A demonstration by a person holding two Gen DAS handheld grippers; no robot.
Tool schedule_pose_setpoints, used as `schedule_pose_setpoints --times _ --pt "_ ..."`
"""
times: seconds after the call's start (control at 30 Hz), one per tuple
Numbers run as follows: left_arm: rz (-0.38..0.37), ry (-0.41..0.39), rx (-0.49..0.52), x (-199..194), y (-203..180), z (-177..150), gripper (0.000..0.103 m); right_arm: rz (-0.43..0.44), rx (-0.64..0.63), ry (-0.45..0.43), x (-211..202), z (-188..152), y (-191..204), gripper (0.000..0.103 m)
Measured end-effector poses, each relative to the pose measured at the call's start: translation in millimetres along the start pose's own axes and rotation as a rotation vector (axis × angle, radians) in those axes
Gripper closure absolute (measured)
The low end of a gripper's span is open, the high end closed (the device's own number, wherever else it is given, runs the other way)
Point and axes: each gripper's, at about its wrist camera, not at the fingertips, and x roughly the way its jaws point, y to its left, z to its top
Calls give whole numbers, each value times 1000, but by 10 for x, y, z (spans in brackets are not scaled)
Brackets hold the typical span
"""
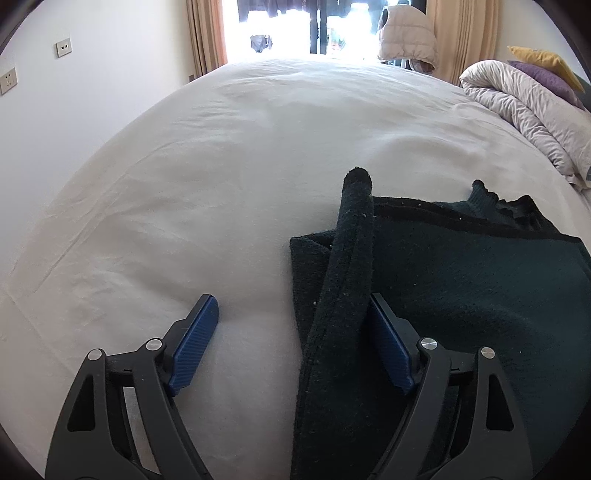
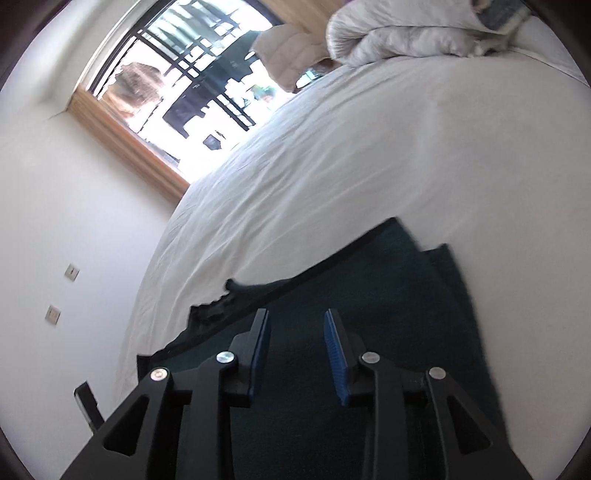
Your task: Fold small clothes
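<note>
A dark green knitted garment (image 1: 461, 288) lies flat on the white bed sheet (image 1: 221, 166), at the right of the left wrist view. One sleeve (image 1: 351, 258) is folded over it and runs toward the camera. My left gripper (image 1: 291, 299) is open wide just above the sheet. The sleeve lies between its jaws against the right pad (image 1: 391, 350), and the left pad (image 1: 195, 343) is over bare sheet. In the right wrist view my right gripper (image 2: 295, 314) hovers over the same garment (image 2: 406, 295). Its jaws stand partly apart with nothing pinched between them.
A rolled pale duvet (image 1: 524, 107) with purple (image 1: 543, 77) and yellow pillows lies at the bed's far right. A padded jacket (image 1: 406, 33) hangs by the bright window (image 1: 295, 26). The white wall with sockets (image 1: 63, 47) borders the bed's left side.
</note>
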Motion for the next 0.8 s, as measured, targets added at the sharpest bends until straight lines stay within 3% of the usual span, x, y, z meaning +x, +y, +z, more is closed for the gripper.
schedule_pose_setpoints --times 0.1,0.2,0.27,0.33,0.43,0.57,0.7,0.73,0.8 --pt "0 -2 1 -2 -10 -6 20 55 -60 71 221 -54 223 53" --pt "-8 -2 -3 -13 22 -18 20 1 -43 121 379 -122 106 51" --pt "-10 -4 -4 -12 31 -20 20 32 19 109 397 -141 -102 57" --pt "-12 -4 -5 -12 36 -20 20 41 56 90 338 -121 -277 75" --pt "-15 -6 -8 -17 58 -29 20 26 96 70 226 -89 -511 92" --pt "-17 -7 -9 -18 59 -25 20 -48 153 -2 15 -42 -801 97" --pt "-17 -10 -9 -15 60 -27 20 -163 167 -72 -278 -64 -872 93" --pt "-16 -10 -9 -15 60 -27 20 -168 144 -86 -352 -91 -796 82" --pt "-14 -11 -8 -12 61 -27 20 -101 91 -93 -449 -194 -573 70"
